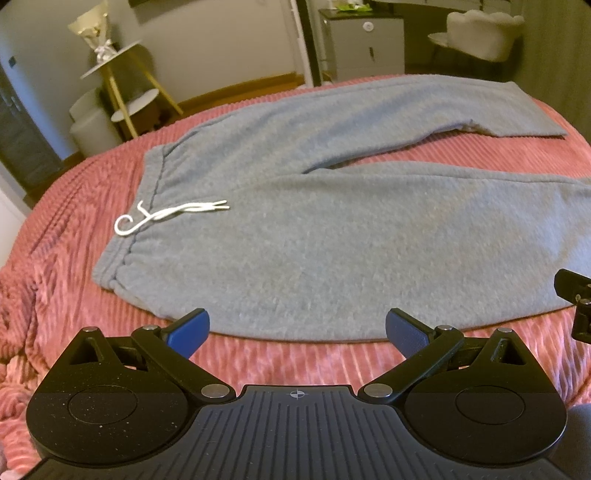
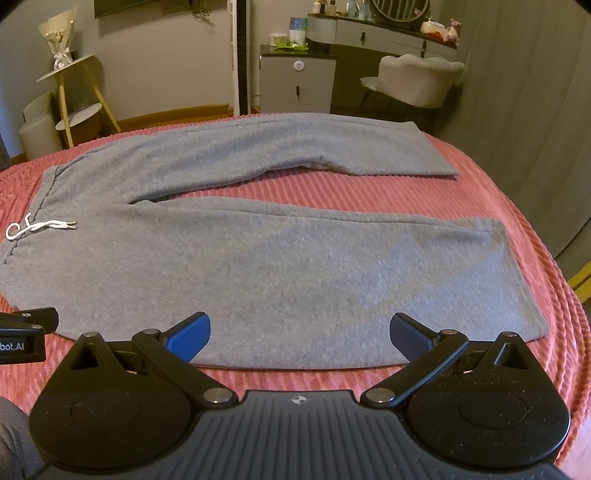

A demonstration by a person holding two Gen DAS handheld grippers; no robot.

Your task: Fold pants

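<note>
pants (image 2: 280, 266) soft grey fleecy cloth, matt, slightly fuzzy; drawstring (image 1: 166, 216) white woven cord; bedspread (image 1: 295, 362) pink ribbed plush; left gripper (image 1: 297, 330) and right gripper (image 2: 300, 334) matt black plastic, blue textured pads (image 1: 188, 330), shiny metal pivot pins

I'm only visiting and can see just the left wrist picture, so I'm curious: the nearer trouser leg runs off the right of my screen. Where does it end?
Observer: The near leg of the pants ends in a hem that lies flat on the pink bedspread.
Operator: And the other hand-held gripper? I see only a black bit.
Observer: The right hand-held gripper is open and holds nothing, poised at that leg's near edge.
Operator: Anything behind the chair?
Observer: A grey dressing table with a round mirror.
</note>
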